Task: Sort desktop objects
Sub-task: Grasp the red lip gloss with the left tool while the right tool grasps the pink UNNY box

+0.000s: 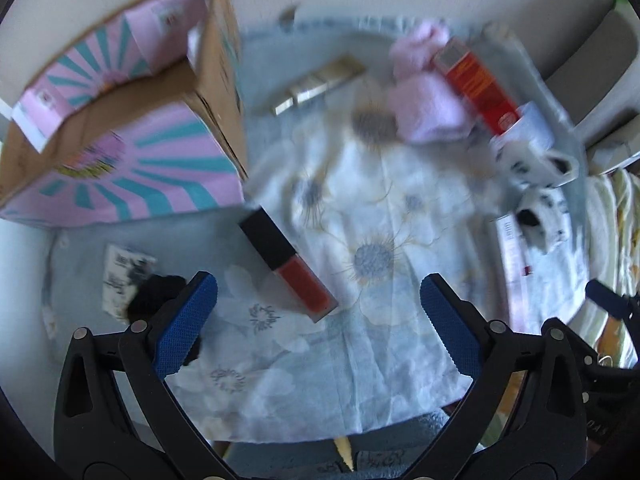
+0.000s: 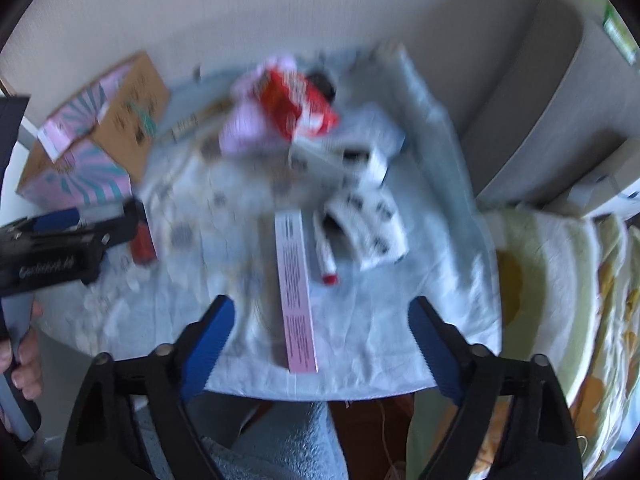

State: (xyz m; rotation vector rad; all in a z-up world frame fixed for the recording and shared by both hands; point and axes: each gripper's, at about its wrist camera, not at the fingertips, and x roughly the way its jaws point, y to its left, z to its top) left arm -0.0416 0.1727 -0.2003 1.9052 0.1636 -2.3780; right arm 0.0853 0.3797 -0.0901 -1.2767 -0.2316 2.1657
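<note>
My left gripper (image 1: 318, 284) is open and empty, just above a red lip-gloss tube with a black cap (image 1: 286, 262) on the floral cloth. My right gripper (image 2: 322, 308) is open and empty, over the near end of a long pink box (image 2: 296, 292). A small red-tipped tube (image 2: 326, 258) lies beside that box. A pink-and-teal cardboard box (image 1: 120, 112) stands open at the left. A red carton (image 1: 476, 84), a pink cloth (image 1: 424, 96), a gold tube (image 1: 320, 82) and black-and-white spotted items (image 1: 536, 196) lie at the back and right.
A black scrunchie (image 1: 158, 292) and a paper tag (image 1: 122, 276) lie by my left finger. The floral cloth (image 1: 360, 360) covers a small round table. A grey chair (image 2: 560, 120) and yellowish bedding (image 2: 560, 280) are to the right. Both views are blurred.
</note>
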